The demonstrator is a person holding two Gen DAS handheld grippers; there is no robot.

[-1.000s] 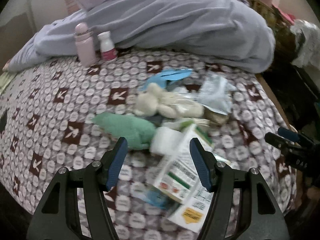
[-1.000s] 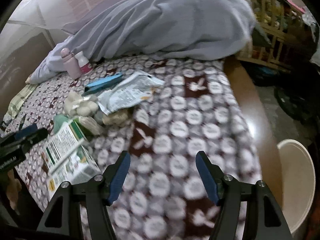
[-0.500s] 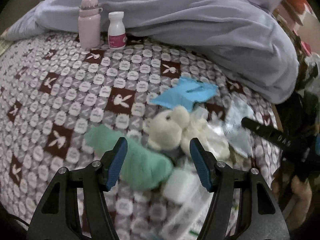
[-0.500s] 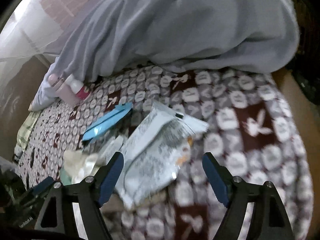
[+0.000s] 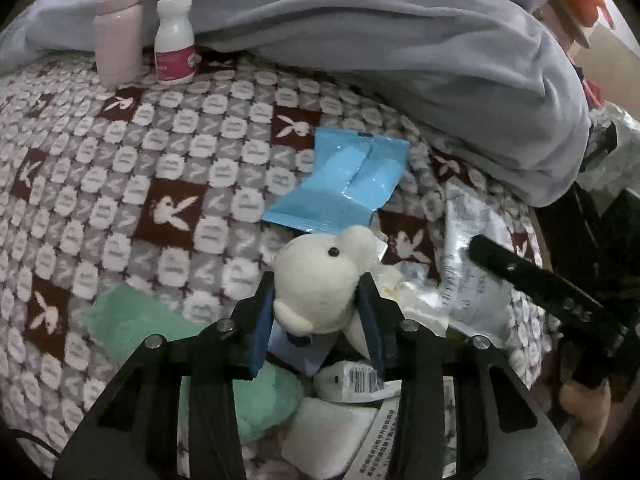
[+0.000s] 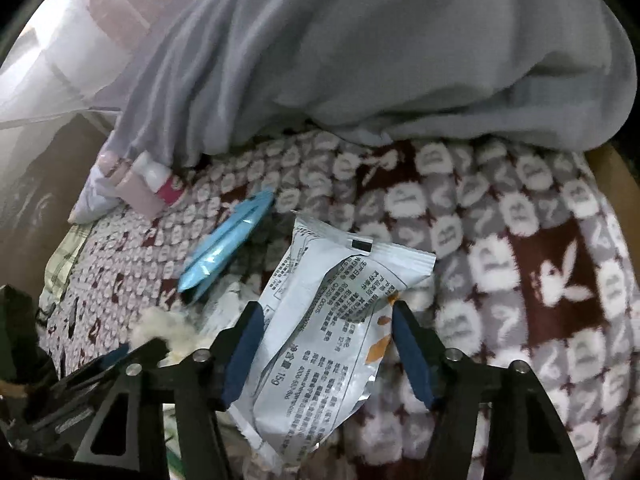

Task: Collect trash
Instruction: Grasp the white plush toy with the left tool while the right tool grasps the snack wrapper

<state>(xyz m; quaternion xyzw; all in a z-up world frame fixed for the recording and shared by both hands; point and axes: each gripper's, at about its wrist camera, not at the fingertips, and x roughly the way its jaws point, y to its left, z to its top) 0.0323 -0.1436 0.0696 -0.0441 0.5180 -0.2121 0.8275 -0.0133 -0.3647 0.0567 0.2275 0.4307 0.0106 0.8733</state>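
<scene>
cream plush toy (image 5: 316, 280) squeezed in left claw (image 5: 318, 320)

Both tools look alike: matte black frames with triangular cut-outs and round silver screw heads. The left tool (image 5: 318, 316) has dark blue pads inside its fingers, and so does the right tool (image 6: 328, 346), whose arm bears faint pale lettering.

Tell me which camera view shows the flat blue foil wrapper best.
The left wrist view: the flat blue foil wrapper lies face-up there, seam and crimped ends visible. The right wrist view shows it only edge-on, narrow and partly blurred.
</scene>
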